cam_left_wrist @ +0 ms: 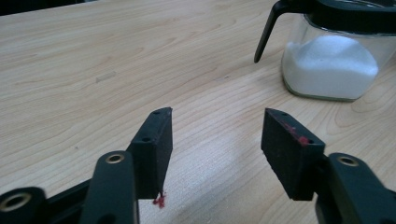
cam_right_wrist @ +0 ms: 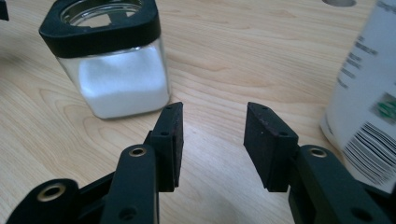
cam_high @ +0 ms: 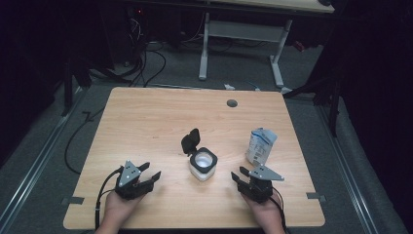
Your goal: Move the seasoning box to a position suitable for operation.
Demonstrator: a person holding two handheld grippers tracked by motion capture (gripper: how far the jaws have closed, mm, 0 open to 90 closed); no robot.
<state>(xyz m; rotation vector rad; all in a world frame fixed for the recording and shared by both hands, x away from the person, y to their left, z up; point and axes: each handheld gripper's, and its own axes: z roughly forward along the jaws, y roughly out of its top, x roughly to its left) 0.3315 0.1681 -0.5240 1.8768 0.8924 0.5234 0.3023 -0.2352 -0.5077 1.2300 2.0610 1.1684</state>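
One jar [cam_high: 202, 165], one bag [cam_high: 260, 145], two empty, parted grippers.

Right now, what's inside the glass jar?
The glass jar holds a white granular fill, roughly halfway up, seen through the clear walls. Its flip lid stands open. The black collar hides the top edge; what the powder is can't be told.

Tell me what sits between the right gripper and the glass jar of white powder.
Nothing: bare wooden table separates the right gripper from the glass jar, seen in the high view.
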